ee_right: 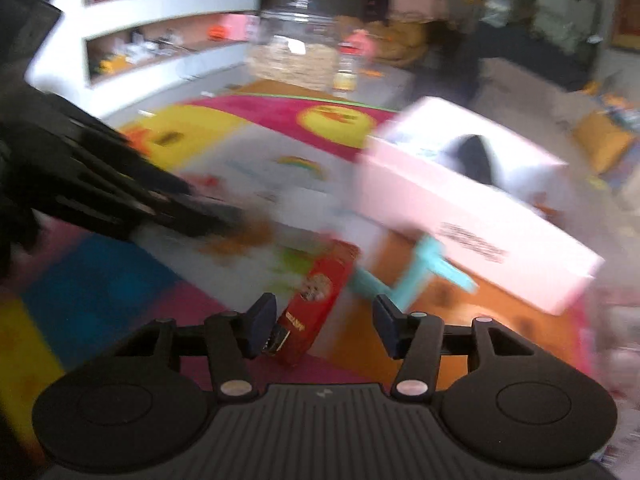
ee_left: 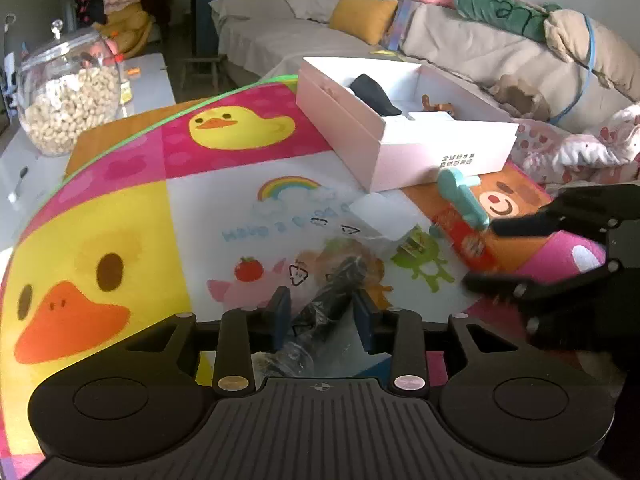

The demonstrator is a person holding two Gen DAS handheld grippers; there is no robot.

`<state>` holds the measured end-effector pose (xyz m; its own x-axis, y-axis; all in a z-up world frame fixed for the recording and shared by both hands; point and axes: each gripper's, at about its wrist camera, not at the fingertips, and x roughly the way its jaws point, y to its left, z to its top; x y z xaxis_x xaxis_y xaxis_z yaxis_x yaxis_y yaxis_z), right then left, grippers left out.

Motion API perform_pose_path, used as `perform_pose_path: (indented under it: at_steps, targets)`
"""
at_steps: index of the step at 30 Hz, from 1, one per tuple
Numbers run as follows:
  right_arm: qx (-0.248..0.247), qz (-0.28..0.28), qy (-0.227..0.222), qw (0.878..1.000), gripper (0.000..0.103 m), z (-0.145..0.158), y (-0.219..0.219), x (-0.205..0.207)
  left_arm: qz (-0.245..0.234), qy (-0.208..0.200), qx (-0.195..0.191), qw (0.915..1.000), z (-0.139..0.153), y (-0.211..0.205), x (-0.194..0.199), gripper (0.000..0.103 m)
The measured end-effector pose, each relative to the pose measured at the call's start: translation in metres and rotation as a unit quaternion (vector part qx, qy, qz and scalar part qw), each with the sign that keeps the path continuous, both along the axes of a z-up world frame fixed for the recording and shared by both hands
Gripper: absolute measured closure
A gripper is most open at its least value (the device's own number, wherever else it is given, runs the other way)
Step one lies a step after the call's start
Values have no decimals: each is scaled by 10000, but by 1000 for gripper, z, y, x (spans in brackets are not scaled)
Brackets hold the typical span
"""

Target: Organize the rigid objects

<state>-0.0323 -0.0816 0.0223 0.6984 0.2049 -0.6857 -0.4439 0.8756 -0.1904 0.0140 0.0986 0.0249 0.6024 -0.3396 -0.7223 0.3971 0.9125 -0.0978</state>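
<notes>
Closing around a black object in a clear plastic bag, the left gripper is sitting low over the colourful play mat, its blue pads at either side of the bag; whether they are actually pressing it I cannot tell. That object's long axis is running from near to far, slightly rightward, roughly along the fingers. The right gripper is hanging with its jaws wide and nothing between them, aimed at the red packet, which is lying just ahead and a little left of centre, its length pointing far-right toward the teal toy. Both are resting close by the near wall of the pink box, to the far right. By my judgement the right hand is nearer the packet, though its view is blurring heavily
</notes>
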Motion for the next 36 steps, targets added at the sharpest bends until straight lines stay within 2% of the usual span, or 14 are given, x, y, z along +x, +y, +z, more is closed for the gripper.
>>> perform_pose_path:
  at_steps: [2, 4, 8, 11, 15, 19, 22, 25, 29, 31, 34, 36]
  targets:
    - [-114, -221, -81, 9997, 51, 1, -12, 0, 40, 34, -94, 9999, 0, 0, 0, 65]
    - [-22, -403, -69, 9992, 51, 5, -24, 0, 41, 9, -105, 9999, -1, -3, -2, 65]
    - [106, -418, 14, 9991, 54, 7, -29, 1, -58, -17, -123, 9999, -3, -7, -8, 65]
    - [303, -262, 264, 9989, 62, 2, -22, 2, -107, 3, -128, 9999, -3, -10, -11, 65]
    - [877, 211, 514, 9946, 62, 6, -20, -3, -126, -62, -43, 9999, -3, -13, -16, 67]
    - [750, 108, 2, 9971, 57, 19, -15, -1, -87, -136, -61, 9999, -4, -13, -19, 68]
    - [820, 95, -134, 9965, 57, 24, -9, 14, -57, -130, -86, 9999, -5, -11, -20, 68]
    - [823, 150, 80, 9965, 57, 20, 8, 40, -15, -97, -102, 9999, -4, -11, -20, 68]
    - [1061, 305, 629, 9919, 57, 10, 30, 74, 4, -92, -102, 9999, -4, -10, -21, 68]
    - [945, 233, 704, 9928, 58, 4, 41, 82, 18, -75, -122, 9999, -5, -10, -22, 68]
    - [887, 224, 778, 9928, 71, 5, 40, 79, 20, -58, -145, 9999, -5, -9, -22, 68]
    - [780, 158, 665, 9946, 71, 10, 34, 70, -33, -34, -192, 9998, -4, -10, -22, 66]
